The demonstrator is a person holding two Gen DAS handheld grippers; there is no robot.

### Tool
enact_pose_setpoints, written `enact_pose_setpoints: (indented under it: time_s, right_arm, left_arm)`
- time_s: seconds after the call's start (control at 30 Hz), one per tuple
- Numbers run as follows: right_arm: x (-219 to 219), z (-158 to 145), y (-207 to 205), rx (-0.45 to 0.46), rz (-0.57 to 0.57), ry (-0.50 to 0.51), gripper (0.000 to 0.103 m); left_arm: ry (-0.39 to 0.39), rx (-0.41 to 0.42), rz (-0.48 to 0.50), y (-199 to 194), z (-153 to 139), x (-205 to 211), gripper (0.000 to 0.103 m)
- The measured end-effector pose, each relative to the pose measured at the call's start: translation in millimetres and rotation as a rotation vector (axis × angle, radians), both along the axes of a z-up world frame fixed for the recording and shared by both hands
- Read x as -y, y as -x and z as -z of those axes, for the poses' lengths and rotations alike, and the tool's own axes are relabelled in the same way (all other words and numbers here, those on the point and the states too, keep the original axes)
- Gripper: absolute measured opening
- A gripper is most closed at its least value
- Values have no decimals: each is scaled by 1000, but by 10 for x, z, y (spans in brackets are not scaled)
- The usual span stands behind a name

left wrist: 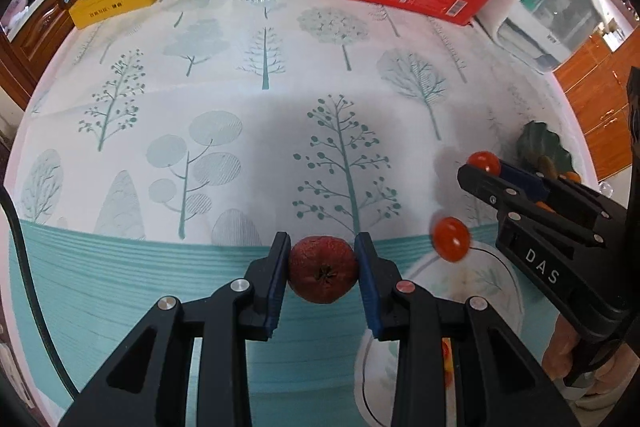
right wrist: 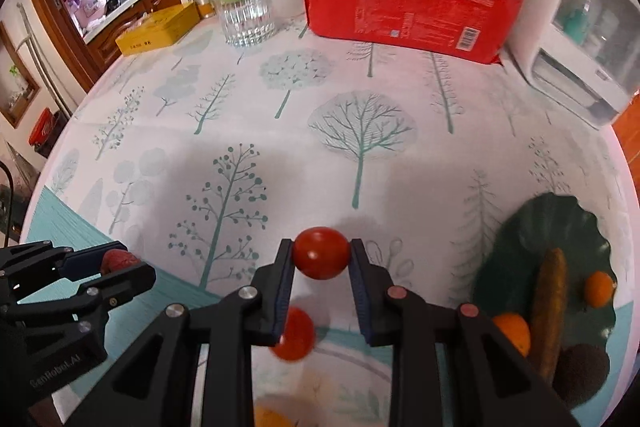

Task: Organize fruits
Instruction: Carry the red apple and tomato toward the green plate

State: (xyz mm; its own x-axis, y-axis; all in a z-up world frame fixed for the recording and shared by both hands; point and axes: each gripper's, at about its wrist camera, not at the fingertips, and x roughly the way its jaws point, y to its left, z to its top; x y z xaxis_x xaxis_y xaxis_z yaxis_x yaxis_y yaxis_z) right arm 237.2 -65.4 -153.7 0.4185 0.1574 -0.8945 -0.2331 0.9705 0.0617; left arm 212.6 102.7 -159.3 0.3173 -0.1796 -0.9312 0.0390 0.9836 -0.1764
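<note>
left wrist: bare tablecloth [left wrist: 280, 115] beyond gripped dark fruit [left wrist: 323, 269]

Round table under a tree-printed tablecloth [left wrist: 256, 115]; brown wooden cabinets [left wrist: 44, 23] along the left and right edges; daylight gleaming on the cloth.

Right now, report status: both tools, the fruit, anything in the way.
Left tool shut on dark red fruit. Right tool shut on cherry tomato. Second tomato loose below. Green plate holds other pieces. Nothing blocking.
</note>
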Motion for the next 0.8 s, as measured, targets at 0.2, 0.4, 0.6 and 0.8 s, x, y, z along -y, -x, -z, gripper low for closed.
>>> enact_pose_setpoints:
  time_s: [0.2,0.4,0.6,0.8]
  right_arm:
    - [129,-273,335,31,31,-23,27]
    - [308,-563,680,72,61,-38,27]
    - [599,-786,1032,103,107,-53,27]
    - [1016,-914,1275,122,168,-61,27]
  left_arm:
    - [-3,31,25,260,-320,98,31]
    - [-19,70,58,490,-633,246,31]
    - [-23,103,102,698,-881,524,31]
    - [-15,126,159,836,-1043,974,31]
